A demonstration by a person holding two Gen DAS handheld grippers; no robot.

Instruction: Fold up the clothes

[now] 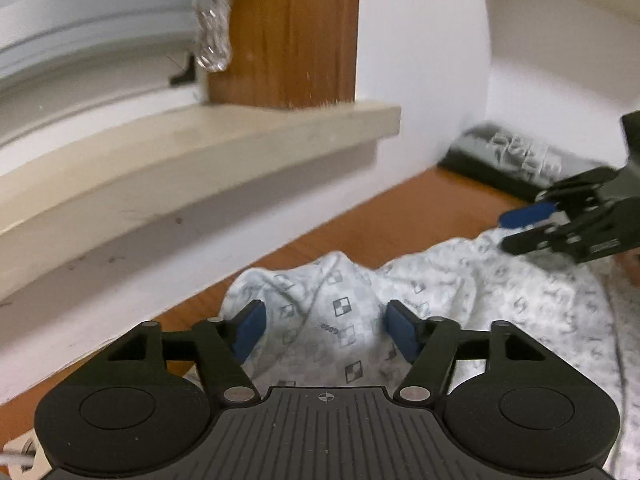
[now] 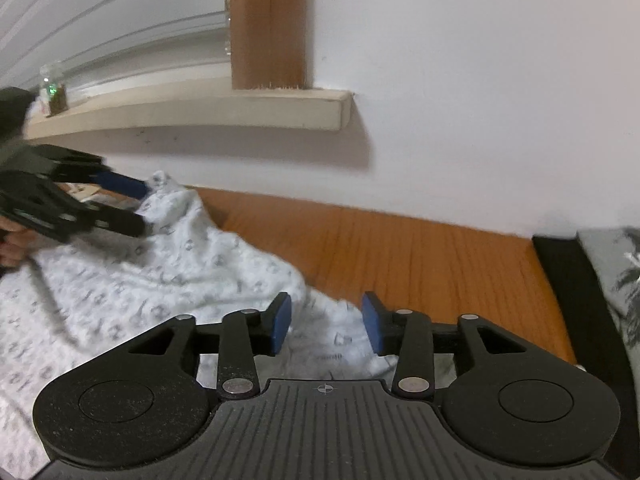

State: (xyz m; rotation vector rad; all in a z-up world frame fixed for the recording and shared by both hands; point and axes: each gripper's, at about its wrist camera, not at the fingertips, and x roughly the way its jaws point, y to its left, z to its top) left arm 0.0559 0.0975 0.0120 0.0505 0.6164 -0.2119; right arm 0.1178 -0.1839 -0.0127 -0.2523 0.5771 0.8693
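A white garment point(image 1: 460, 292) printed with small grey squares lies crumpled on the wooden table point(image 1: 400, 216). My left gripper point(image 1: 325, 328) is open, and a raised ridge of the cloth sits between its blue pads point(image 1: 250, 330) without being pinched. In the right wrist view the garment point(image 2: 160, 280) spreads out to the left. Its near edge lies under my right gripper point(image 2: 326, 324), which is open with its pads apart. The right gripper point(image 1: 516, 230) hovers over the cloth's far right corner. The left gripper point(image 2: 140, 206) stands at the cloth's peaked corner.
A white wall with a beige window sill point(image 1: 200, 160) and a wooden post point(image 1: 284, 32) runs close behind the table. A folded dark and grey garment point(image 2: 608, 280) lies at the right by the wall. A small jar point(image 2: 54, 92) stands on the sill.
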